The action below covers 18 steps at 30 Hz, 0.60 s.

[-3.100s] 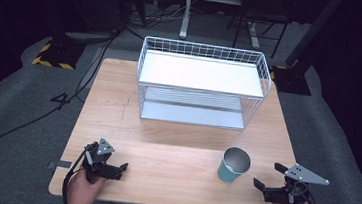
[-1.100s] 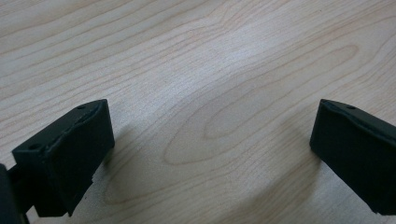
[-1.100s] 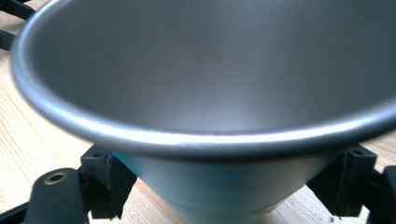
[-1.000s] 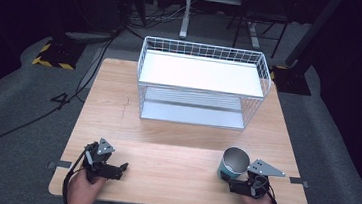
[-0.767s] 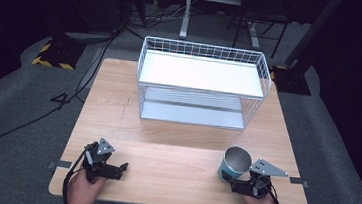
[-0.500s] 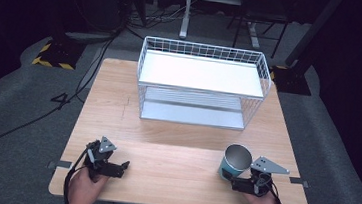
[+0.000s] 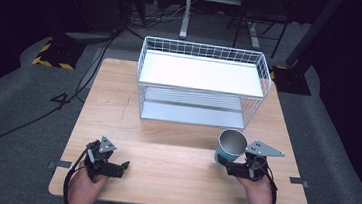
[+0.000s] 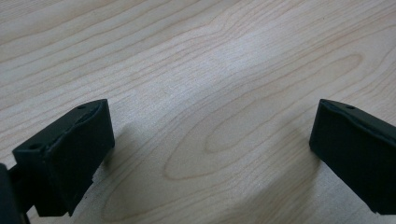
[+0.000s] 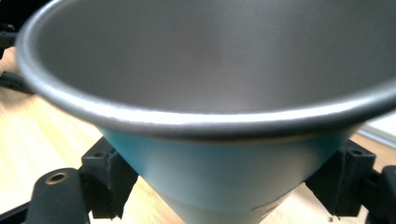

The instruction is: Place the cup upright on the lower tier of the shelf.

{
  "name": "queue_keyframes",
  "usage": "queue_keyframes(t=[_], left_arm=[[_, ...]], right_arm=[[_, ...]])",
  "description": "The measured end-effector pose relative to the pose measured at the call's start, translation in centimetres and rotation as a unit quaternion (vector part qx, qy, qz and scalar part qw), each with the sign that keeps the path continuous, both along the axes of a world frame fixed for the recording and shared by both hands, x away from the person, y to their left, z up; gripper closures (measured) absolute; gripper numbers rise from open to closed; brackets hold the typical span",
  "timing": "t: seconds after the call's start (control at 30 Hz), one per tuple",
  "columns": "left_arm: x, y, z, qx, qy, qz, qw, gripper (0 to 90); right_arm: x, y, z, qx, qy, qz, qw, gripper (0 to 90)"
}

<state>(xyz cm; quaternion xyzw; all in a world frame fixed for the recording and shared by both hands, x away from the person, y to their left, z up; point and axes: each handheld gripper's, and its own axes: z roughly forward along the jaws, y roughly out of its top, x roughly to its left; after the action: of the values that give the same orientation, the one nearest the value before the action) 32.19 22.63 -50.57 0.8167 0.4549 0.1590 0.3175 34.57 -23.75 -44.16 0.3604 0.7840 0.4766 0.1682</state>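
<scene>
**Inspector:** Teal on the outside, grey metal inside: one tapered cup (image 7: 230, 146) stands upright near the front right of the wooden bench (image 7: 166, 130), well apart from the white two-tier wire rack (image 7: 202, 84) behind it. Report the right hand-held gripper (image 7: 225, 164).

**Assistant:** It sits at the cup's lower body. In the right gripper view the cup (image 9: 210, 140) is between the two black jaws, one pad close to each flank. Contact looks made or very near, but the wall hides the pad faces, so I cannot tell whether it is clamped.

**Inspector:** And the left hand-held gripper (image 7: 117, 168)?

**Assistant:** Low over the front left of the bench, jaws spread wide, nothing between them but bare wood grain (image 8: 205, 93).

**Inspector:** Hazards?

**Assistant:** My judgement only. The wall tapers toward the base and looks smooth, so a light squeeze could let the cup slide upward out of the jaws or tip. The grip is low and the wide mouth sits above it, so a quick lift could swing the cup over. If it is bound for the rack, the rim could catch the wire edge.
</scene>
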Motion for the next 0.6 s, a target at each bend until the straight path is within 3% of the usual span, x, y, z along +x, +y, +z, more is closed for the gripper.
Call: queue_keyframes(t=[0.6], left_arm=[[-0.1, 0.1, 0.0, 0.001, -0.003, 0.000, 1.0000, 0.6]], right_arm=[[5.5, 3.5, 1.8, -0.008, 0.000, -0.003, 1.0000, 20.6]])
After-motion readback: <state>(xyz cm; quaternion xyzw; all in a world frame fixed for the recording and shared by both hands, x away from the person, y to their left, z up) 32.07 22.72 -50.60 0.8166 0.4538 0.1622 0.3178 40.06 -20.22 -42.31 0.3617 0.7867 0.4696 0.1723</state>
